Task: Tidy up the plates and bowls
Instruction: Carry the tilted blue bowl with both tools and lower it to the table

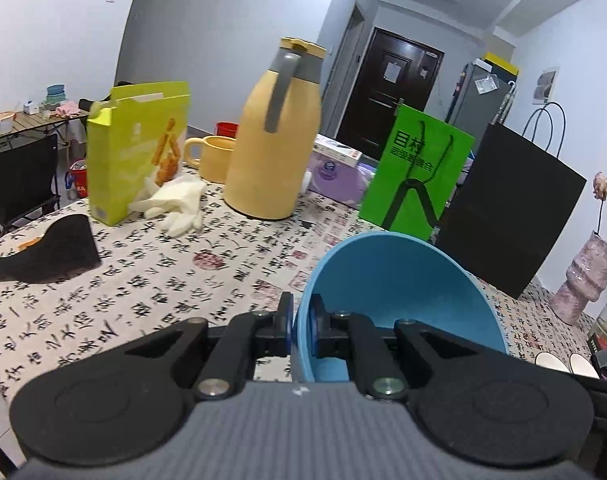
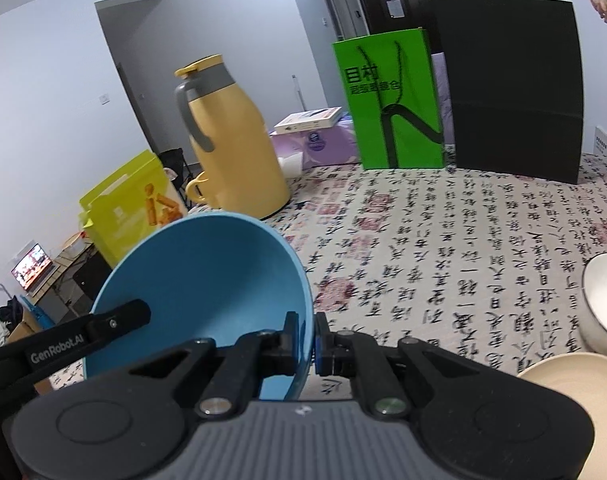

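I have the blue bowl (image 1: 399, 292) in both claws at once: the left claw (image 1: 301, 326) pinches its left rim and the right claw (image 2: 309, 334) pinches its right rim, wall between the pads. It hangs clear above the worktop (image 2: 443, 248), nearer me than the yellow jug (image 1: 273, 136). This looks like the carry step. Next I should bring it over the white bowl (image 2: 603, 300) and cream dish (image 2: 575, 372) to the bowl's right, keeping both hands level together.

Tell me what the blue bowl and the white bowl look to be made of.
Blue bowl: probably matte plastic or melamine; flat even colour, thin rim, no sharp highlights. White bowl: likely glazed ceramic; glossy surface with soft reflections and a thicker wall, though only part of it shows.
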The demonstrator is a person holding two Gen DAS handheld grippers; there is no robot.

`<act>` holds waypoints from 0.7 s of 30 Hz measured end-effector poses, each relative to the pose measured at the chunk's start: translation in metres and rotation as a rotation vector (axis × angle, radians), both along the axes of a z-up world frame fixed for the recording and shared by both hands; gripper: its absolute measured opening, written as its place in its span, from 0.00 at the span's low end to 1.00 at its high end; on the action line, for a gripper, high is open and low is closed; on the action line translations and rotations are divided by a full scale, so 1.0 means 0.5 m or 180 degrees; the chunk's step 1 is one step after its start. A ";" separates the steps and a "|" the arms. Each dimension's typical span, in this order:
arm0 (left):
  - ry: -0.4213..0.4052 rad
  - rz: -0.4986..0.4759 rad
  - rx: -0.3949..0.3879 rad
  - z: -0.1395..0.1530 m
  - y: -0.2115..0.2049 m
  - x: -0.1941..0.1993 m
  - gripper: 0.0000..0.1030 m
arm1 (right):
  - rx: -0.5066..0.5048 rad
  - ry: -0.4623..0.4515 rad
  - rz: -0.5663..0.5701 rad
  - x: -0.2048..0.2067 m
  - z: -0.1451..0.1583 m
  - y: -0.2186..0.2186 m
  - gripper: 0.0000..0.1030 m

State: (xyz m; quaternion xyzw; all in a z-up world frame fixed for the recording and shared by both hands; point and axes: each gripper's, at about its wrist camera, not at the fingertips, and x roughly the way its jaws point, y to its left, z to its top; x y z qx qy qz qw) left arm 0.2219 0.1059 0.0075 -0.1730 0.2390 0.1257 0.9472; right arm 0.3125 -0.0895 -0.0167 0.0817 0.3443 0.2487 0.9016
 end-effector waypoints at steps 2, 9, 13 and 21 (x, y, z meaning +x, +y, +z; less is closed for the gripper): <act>0.0002 0.0023 0.0000 -0.001 0.010 -0.008 0.08 | 0.0002 0.0013 0.0018 -0.005 -0.002 0.011 0.07; 0.0035 0.0084 -0.0027 -0.010 0.044 -0.030 0.08 | -0.0014 0.0071 0.0081 -0.017 -0.013 0.044 0.07; 0.0064 0.0124 -0.0046 -0.019 0.060 -0.037 0.08 | -0.0030 0.0103 0.0118 -0.017 -0.021 0.064 0.07; 0.0146 0.0210 -0.0071 -0.039 0.089 -0.043 0.08 | -0.0058 0.0193 0.0192 -0.014 -0.043 0.099 0.07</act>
